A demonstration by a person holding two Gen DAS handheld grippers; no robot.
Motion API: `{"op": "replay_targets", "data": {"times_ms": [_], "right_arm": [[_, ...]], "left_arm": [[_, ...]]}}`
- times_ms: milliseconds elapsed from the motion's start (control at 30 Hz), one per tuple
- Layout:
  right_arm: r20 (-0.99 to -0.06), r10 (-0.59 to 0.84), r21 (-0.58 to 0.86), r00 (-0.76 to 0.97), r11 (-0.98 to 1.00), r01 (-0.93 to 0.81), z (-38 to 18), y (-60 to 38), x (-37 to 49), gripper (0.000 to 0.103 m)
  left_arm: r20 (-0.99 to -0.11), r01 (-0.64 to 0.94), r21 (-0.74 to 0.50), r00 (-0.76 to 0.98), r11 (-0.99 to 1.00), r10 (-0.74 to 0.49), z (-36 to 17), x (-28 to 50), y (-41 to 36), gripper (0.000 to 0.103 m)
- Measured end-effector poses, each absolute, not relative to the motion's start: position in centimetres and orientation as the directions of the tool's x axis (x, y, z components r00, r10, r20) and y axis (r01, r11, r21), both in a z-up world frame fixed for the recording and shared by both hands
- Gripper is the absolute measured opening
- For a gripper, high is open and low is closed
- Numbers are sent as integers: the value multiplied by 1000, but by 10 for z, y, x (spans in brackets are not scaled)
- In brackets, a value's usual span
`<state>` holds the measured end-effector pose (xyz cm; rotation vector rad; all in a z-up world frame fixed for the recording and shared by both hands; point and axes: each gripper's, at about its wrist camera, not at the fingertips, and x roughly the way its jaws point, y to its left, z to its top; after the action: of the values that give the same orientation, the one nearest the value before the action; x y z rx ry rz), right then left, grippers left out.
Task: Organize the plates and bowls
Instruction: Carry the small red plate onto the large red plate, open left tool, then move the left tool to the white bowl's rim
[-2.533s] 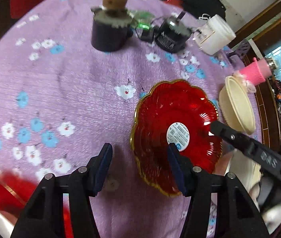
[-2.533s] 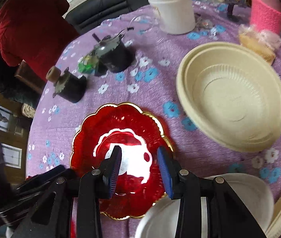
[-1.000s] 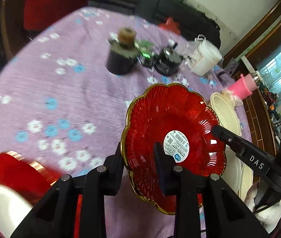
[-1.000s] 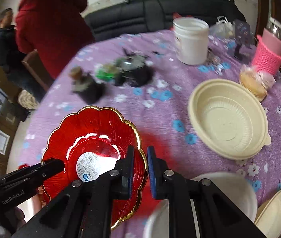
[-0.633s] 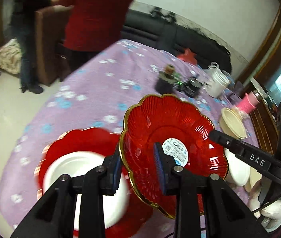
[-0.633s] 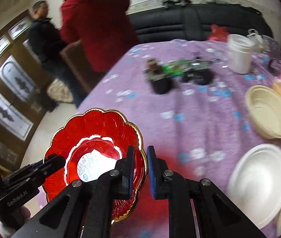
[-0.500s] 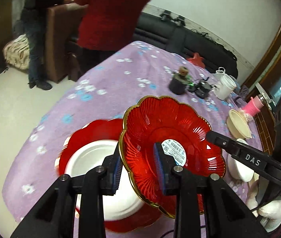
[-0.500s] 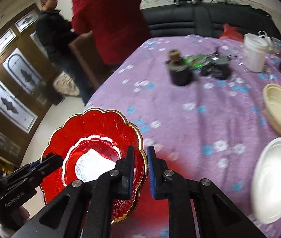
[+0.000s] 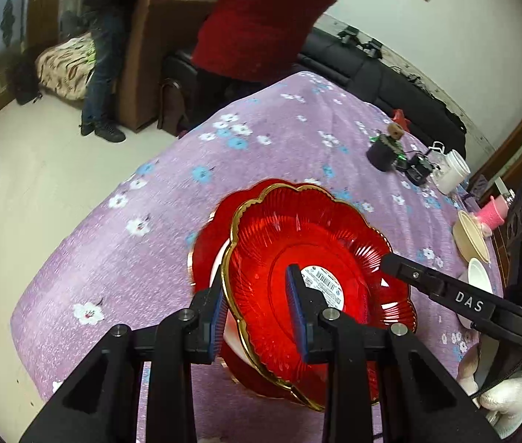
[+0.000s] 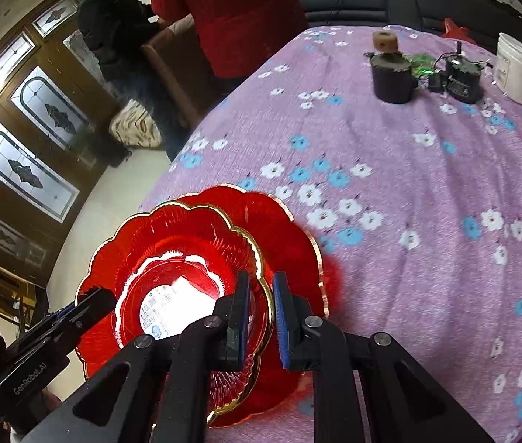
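Observation:
A red scalloped glass plate with a gold rim and a barcode sticker is held above the table by both grippers. My left gripper is shut on its near-left rim. My right gripper is shut on its right rim. The same plate hovers just over a second red plate that lies on the purple cloth with a white plate on it, mostly hidden. In the left wrist view the lower red plate peeks out at the left.
A cream bowl, a white bowl, a pink cup, a white jar and two dark devices stand on the far side of the flowered table. Two people stand beyond the table's edge.
Both grippers have carried the red plate leftward across the table and it now hangs over the other red plate with the white plate on it.

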<state>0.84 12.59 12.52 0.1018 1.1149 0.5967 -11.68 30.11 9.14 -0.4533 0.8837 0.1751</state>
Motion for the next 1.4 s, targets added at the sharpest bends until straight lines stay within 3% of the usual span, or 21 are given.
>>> {"op": "replay_targets", "data": {"times_ms": [167,300,467,533,633,900,1133,1400], "right_arm": [[-813,493,353,310,840,-412,118,135,5,15],[-786,504,332,358,833,-443,116,139,-1,15],[-757,481,250,442,838,-484,121,144,-14,17],[-743,484,242,462,838,-488,125,142,-16,24],[-719,497,249,486,837,-488,131,136,-19,41],[-629,498,251,597,856,-451,146,81,-49,54],[-589,453,292,669,891,-346,143,1,-71,54],[-552,297,321,779,938,-130,156,-122,-93,55]], "left_arm": [[-791,-352,-303,611,885,-28,80,-118,308,31],[-788,-344,-247,616,906,19,81,-118,302,54],[-753,-353,-150,646,923,125,94,-125,293,67],[-738,-365,-130,656,922,156,98,-129,293,70],[-723,-383,-132,668,914,176,103,-138,295,71],[-663,-383,-227,734,895,146,120,-166,296,75],[-599,-280,-239,796,930,85,141,-169,255,80],[-584,-106,-214,811,971,-40,142,-161,189,80]]}}
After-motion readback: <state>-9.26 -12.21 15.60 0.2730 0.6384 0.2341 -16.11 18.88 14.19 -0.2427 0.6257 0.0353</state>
